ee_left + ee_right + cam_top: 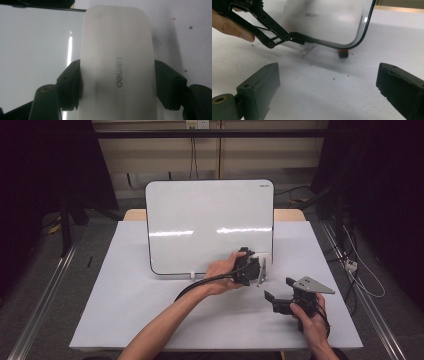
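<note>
Eraser (116,65), one, clamped in left hand-held gripper (117,85); right hand-held gripper (328,92) released; one whiteboard (210,220).

white eraser (116,62) with grey lettering, black tool (117,85), white whiteboard (210,222)

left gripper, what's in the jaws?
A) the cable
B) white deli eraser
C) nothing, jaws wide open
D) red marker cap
B: the left gripper has both black jaws pressed against the sides of the white eraser, beside the whiteboard.
</note>
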`<state>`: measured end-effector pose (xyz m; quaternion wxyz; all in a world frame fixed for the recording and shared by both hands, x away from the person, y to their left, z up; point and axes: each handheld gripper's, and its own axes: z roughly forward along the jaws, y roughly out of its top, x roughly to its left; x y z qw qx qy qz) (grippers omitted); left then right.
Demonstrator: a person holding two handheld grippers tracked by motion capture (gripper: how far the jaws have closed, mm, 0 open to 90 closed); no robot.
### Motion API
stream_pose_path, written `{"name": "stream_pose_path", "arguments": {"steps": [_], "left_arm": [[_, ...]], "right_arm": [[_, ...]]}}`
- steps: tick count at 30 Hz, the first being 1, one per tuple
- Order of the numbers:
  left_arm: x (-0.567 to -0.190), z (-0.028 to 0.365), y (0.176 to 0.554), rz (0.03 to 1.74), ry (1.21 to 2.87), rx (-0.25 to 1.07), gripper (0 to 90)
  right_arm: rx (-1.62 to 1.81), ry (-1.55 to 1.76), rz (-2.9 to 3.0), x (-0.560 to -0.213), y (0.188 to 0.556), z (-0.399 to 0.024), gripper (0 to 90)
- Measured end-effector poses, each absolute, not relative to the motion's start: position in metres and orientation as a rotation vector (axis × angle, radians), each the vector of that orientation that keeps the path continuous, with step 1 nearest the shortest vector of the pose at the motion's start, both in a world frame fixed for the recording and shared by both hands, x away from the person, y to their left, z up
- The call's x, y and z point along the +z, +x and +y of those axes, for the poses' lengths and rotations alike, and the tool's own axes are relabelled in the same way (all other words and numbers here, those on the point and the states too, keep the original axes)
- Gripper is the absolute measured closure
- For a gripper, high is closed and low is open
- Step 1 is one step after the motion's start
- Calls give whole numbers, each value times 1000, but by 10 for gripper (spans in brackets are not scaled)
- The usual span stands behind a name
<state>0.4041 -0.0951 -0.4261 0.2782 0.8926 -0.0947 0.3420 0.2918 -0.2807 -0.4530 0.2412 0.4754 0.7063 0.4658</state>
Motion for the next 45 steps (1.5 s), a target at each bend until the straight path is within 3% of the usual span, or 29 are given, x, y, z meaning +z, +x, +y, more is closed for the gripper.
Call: {"name": "stream_pose_path", "arguments": {"steps": [5, 10, 27, 45], "left_arm": [[-421, -81, 412, -87, 2328, 756, 310], [-418, -70, 416, 7, 2262, 701, 310], [-394, -37, 409, 271, 2105, 610, 309], [-377, 14, 399, 444, 2027, 657, 309]], "right_arm": [[1271, 1302, 1932, -453, 292, -280, 53], [1268, 1303, 1931, -453, 292, -279, 53], [1269, 1302, 1933, -453, 294, -277, 54], [1278, 1306, 1936, -453, 296, -276, 55]]}}
